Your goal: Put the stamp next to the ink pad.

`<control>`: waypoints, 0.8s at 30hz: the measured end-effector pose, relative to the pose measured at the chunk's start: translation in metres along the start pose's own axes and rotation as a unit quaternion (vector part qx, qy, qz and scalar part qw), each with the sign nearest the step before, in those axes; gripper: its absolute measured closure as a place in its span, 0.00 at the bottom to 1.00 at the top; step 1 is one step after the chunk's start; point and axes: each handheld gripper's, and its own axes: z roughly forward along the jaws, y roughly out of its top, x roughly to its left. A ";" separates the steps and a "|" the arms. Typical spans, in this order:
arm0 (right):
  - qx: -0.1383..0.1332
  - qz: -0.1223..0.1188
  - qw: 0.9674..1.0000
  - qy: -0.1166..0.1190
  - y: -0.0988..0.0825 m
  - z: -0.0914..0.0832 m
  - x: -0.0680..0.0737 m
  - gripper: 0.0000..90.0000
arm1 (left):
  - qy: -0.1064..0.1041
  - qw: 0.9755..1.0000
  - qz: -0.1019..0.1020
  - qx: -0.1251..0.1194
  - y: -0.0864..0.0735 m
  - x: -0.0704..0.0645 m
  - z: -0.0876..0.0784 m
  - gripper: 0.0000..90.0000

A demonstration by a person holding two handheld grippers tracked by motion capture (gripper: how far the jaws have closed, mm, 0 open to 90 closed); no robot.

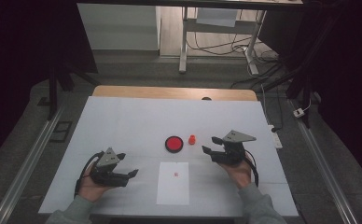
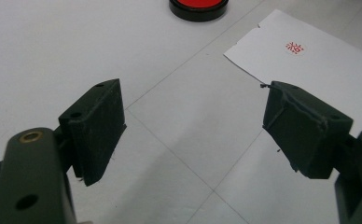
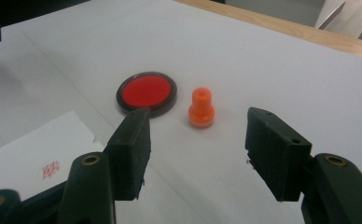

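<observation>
The little orange stamp [image 3: 201, 108] stands upright on the white tabletop [image 1: 123, 121], just beside the red ink pad [image 3: 146, 92] at its 3 o'clock. The right tongs [image 3: 195, 154] are spread wide with nothing between them, near the stamp at its 6 o'clock. The left tongs [image 2: 193, 128] are spread too, near the paper [image 2: 319, 60] with a red mark.

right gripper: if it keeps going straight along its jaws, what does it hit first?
Most likely the orange stamp. In the right gripper view it stands upright on the table just ahead of the open, empty right gripper, roughly between the jaw lines. The red ink pad lies left of that line. Depth is hard to judge.
</observation>
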 end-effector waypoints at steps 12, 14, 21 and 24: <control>-0.008 -0.005 1.000 -0.005 -0.023 -0.045 0.000 0.45 | 0.003 1.000 -0.005 0.000 -0.006 0.002 -0.004 0.23; -0.008 -0.004 1.000 -0.007 -0.028 -0.053 -0.001 0.45 | 0.003 1.000 -0.006 0.002 -0.007 0.002 -0.005 0.23; -0.003 -0.003 1.000 -0.017 -0.045 -0.071 -0.005 0.44 | 0.003 1.000 -0.009 0.004 -0.010 0.003 -0.006 0.23; 0.006 -0.008 1.000 -0.027 -0.052 -0.078 -0.006 0.44 | 0.003 1.000 -0.010 0.004 -0.012 0.004 -0.007 0.23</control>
